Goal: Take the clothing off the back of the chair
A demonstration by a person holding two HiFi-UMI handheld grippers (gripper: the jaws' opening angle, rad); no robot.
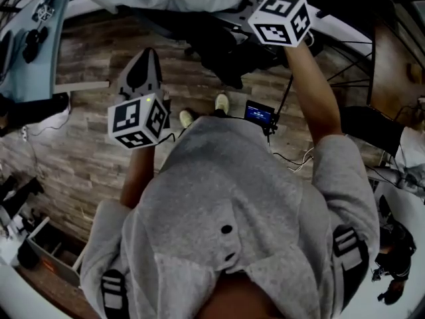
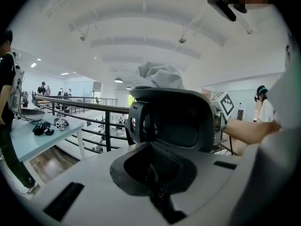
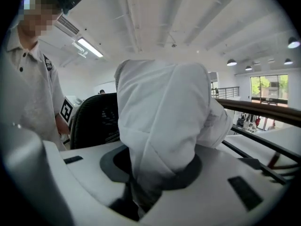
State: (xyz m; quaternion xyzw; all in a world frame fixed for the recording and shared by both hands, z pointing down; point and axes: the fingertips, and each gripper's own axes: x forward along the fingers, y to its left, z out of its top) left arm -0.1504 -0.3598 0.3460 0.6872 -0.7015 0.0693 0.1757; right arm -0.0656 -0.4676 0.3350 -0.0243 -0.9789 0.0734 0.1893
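Bright open loft, white ceiling, a dark railing (image 2: 84, 108) running behind, wood-plank floor (image 1: 86, 151) underfoot. The black mesh chair (image 2: 181, 119) stands between the two tools, and the pale clothing (image 3: 164, 117) is heaped over the top of its back. The right tongs (image 3: 141, 192) have nipped narrow onto a hanging fold of it, cloth bunched right into the throat. The left tongs (image 2: 157, 182) are pinched together on nothing, aimed at the chair back from the other side.

Here's the danger: most of the garment sits draped over the top edge. Pull sideways or low and I'd expect it to catch on the frame, dragging or swivelling the chair. The bite looks like just one fold, so a sharp tug may slip it free. Nothing steadies the chair.
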